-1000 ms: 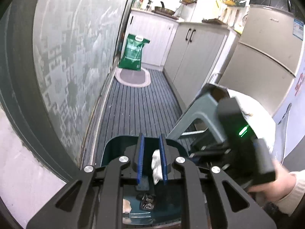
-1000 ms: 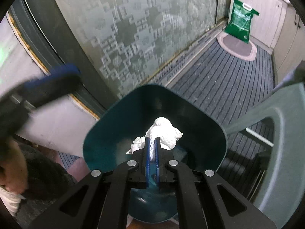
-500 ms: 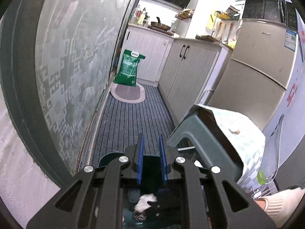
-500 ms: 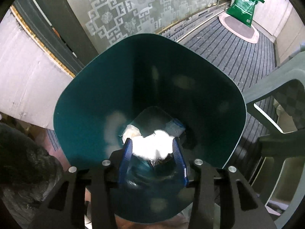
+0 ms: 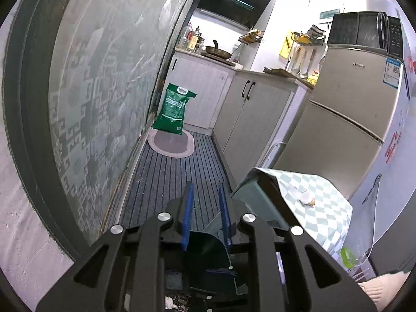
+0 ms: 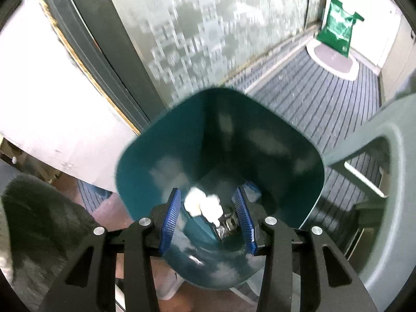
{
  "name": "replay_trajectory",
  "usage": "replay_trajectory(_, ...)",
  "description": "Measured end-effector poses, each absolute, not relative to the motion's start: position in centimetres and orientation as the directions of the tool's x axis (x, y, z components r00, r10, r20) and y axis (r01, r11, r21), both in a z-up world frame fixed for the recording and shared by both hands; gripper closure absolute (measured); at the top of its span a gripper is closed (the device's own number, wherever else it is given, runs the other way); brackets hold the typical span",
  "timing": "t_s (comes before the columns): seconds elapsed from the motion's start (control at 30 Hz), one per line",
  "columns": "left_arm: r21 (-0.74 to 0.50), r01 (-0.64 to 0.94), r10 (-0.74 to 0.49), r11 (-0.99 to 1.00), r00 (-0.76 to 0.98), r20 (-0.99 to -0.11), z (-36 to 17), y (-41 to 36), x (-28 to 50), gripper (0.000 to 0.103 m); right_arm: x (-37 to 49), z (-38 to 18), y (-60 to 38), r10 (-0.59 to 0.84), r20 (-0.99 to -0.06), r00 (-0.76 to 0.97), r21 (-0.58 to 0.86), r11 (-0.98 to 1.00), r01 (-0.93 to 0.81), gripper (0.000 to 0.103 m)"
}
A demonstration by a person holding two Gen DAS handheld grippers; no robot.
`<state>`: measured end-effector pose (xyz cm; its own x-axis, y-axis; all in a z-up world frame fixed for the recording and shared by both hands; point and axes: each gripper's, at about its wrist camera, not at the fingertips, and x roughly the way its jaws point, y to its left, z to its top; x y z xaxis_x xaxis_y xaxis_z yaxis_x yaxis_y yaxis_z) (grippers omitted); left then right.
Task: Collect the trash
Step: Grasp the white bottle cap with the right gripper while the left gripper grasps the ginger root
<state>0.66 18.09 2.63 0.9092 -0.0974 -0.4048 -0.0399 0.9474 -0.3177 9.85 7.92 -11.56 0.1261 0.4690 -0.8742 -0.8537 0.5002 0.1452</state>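
Note:
A dark teal trash bin (image 6: pixel 260 135) stands on the floor. In the right wrist view my right gripper (image 6: pixel 208 215) is open above its mouth, with a crumpled white tissue (image 6: pixel 204 204) lying loose on the bin's bottom among other scraps. In the left wrist view my left gripper (image 5: pixel 205 208) is open and empty, raised above the bin, whose rim (image 5: pixel 208 244) shows just under the fingers. More small trash (image 5: pixel 306 199) lies on the checked cloth of a stool.
A grey-green stool (image 5: pixel 260 197) with a checked cloth stands right of the bin. A patterned glass door (image 5: pixel 104 78) runs along the left. Cabinets (image 5: pixel 249 119), a fridge (image 5: pixel 345 119), a green bag (image 5: pixel 174 111) and an oval mat (image 5: pixel 171 145) lie ahead.
My right gripper opened and let go of the white tissue, which dropped into the bin. My left gripper rose and tilted up away from the bin.

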Motion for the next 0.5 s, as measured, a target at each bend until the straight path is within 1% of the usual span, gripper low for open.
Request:
replay_trajectory(0.3, -0.324, -0.017, -0.1, 0.946, 0.935, -0.341, 4.4, 16.6, 0.5, 0.078, 10.2, -4.4, 4.9, 0.588, -0.777, 0.224, 0.127, 0.495, -0.859, 0.059)
replay_trajectory(0.5, -0.326, 0.0, -0.118, 0.945, 0.932, -0.342, 4.6, 15.1, 1.4, 0.075, 12.1, -0.3, 0.7, 0.618, -0.714, 0.327, 0.102, 0.555, -0.825, 0.059)
